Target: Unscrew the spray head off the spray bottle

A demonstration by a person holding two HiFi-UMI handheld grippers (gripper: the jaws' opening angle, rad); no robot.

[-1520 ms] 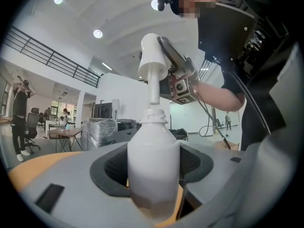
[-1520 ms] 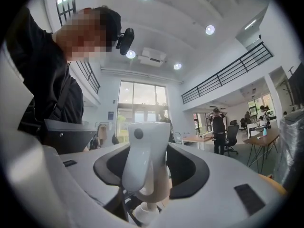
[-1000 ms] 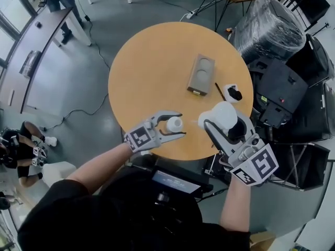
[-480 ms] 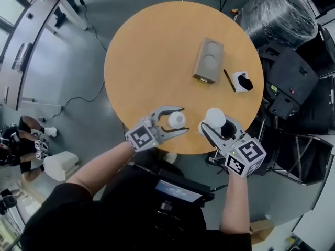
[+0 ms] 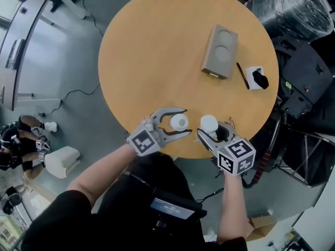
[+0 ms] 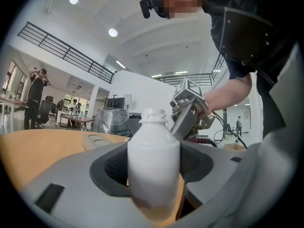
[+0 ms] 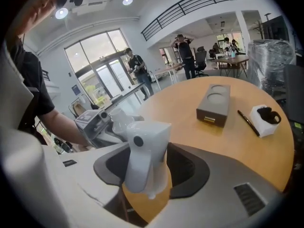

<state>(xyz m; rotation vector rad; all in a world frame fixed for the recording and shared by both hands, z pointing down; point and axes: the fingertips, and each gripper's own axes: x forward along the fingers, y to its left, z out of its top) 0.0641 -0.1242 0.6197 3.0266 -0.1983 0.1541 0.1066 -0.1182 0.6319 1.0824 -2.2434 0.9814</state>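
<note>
The white spray bottle [image 5: 179, 122] stands upright between the jaws of my left gripper [image 5: 184, 121], which is shut on its body. Its threaded neck [image 6: 153, 117] is bare. The white spray head [image 5: 209, 123] is off the bottle and sits in my right gripper [image 5: 213, 128], shut on it, a little to the bottle's right. In the right gripper view the spray head [image 7: 142, 153] fills the gap between the jaws, with the left gripper [image 7: 97, 125] and the bottle [image 7: 121, 120] behind it. Both hang over the near edge of the round wooden table [image 5: 157, 46].
Farther back on the table lie a grey box [image 5: 222, 51], a black pen [image 5: 242, 76] and a small white holder with a black object [image 5: 257, 78]. Black equipment and a wrapped bundle [image 5: 293, 9] stand to the right of the table. Cables run across the floor.
Both grippers have come down toward the table's near edge, the right one farther and turning as it sank. Bottle and spray head stay gripped and apart.
</note>
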